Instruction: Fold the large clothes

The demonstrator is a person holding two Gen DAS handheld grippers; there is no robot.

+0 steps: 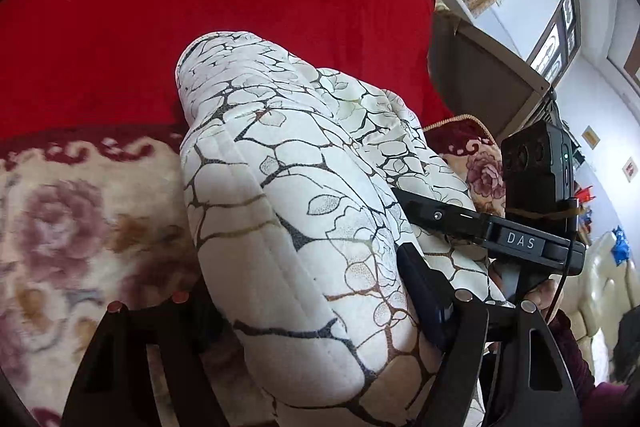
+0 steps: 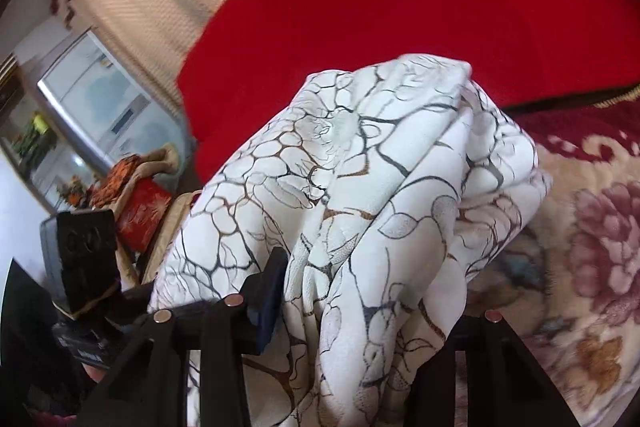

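white patterned garment (image 1: 288, 187) bunched between both hand-held grippers — left (image 1: 304, 311), right (image 2: 360, 291).

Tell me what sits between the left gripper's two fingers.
In the left wrist view, the bunched white patterned garment fills the gap between the left gripper fingers, over the floral blanket.

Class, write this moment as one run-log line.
stage: folding | item: white patterned garment | left gripper: shut on garment | right gripper: shut on garment | surface: floral blanket
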